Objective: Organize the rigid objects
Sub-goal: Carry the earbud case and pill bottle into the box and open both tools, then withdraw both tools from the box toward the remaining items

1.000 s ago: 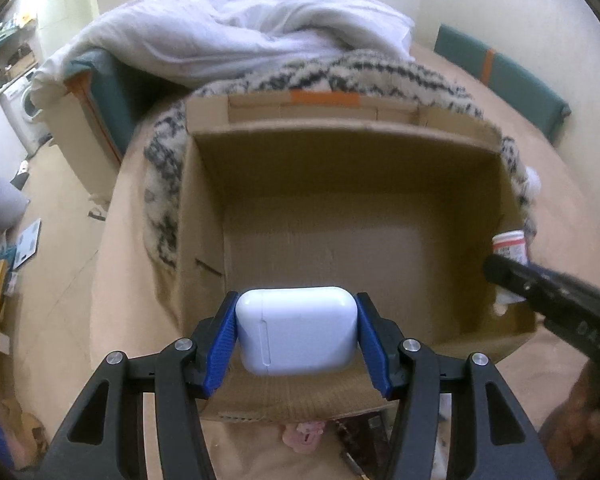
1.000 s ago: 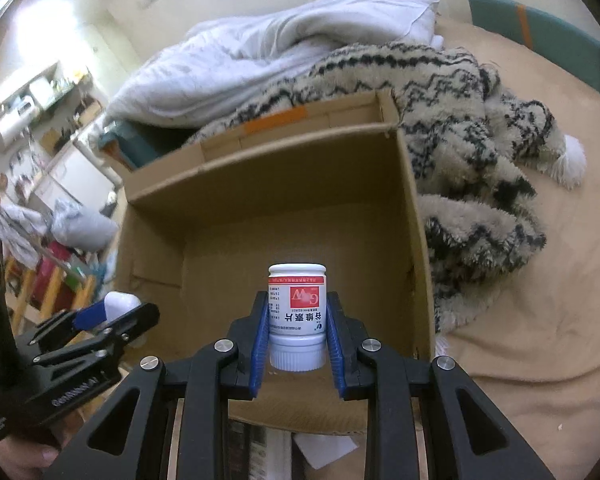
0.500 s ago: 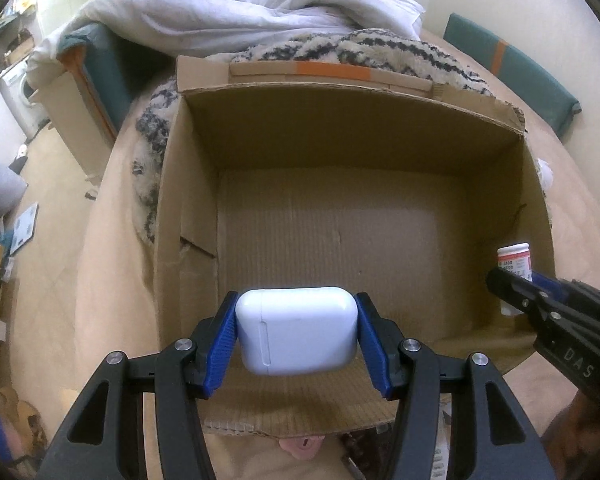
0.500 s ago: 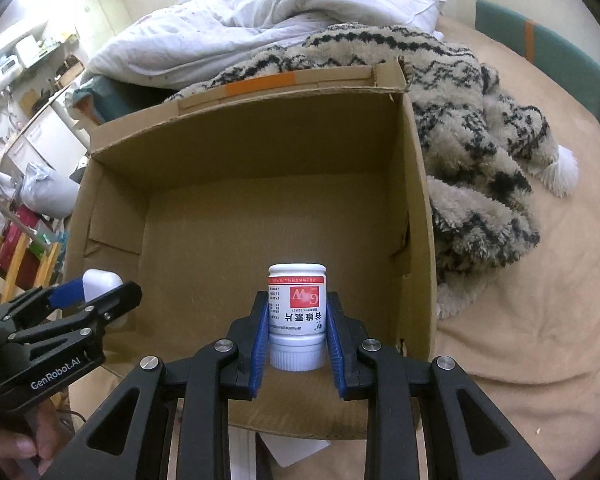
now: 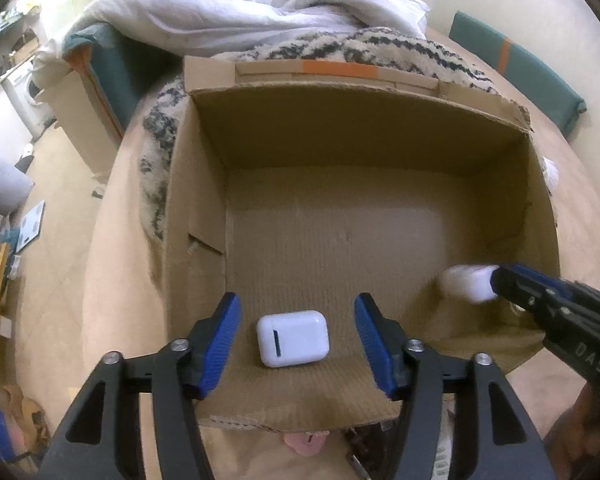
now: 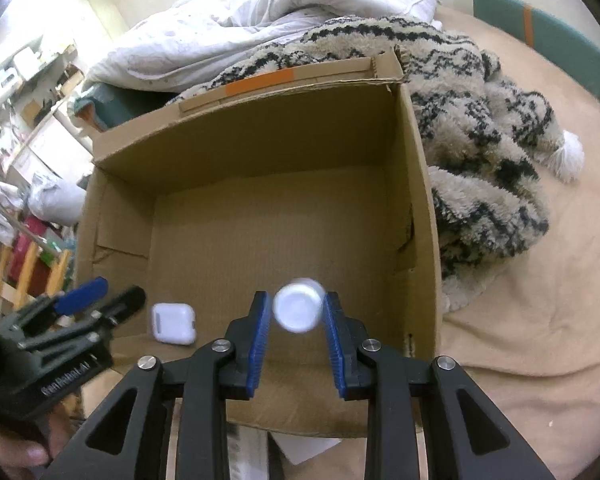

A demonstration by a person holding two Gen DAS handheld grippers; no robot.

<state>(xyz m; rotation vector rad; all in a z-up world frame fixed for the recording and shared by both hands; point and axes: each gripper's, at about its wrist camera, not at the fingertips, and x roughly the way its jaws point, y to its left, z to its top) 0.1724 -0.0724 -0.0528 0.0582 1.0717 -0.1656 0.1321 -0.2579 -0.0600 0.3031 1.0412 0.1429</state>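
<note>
An open cardboard box (image 5: 380, 128) (image 6: 260, 132) lies on the beige bed. My left gripper (image 5: 298, 336) is open above the box's near edge. The white earbud case (image 5: 293, 338) lies on the box floor below it and also shows in the right wrist view (image 6: 173, 323). My right gripper (image 6: 296, 320) is open over the box's near right part. The white medicine bottle (image 6: 298, 309) is blurred between its blue pads, tipped end-on; in the left wrist view it (image 5: 466, 288) is a blur at the right gripper's tips (image 5: 500, 280).
A black-and-cream fleece blanket (image 6: 480, 152) lies against the box's far and right sides. A white duvet (image 5: 240, 8) is heaped behind. A green cushion (image 5: 516, 68) stands at the far right. Papers and a pink thing (image 5: 306, 442) lie before the box.
Both grippers have moved over the box and opened. The earbud case has dropped to the box floor. The bottle has left the right pads' grip and tipped over, blurred.
</note>
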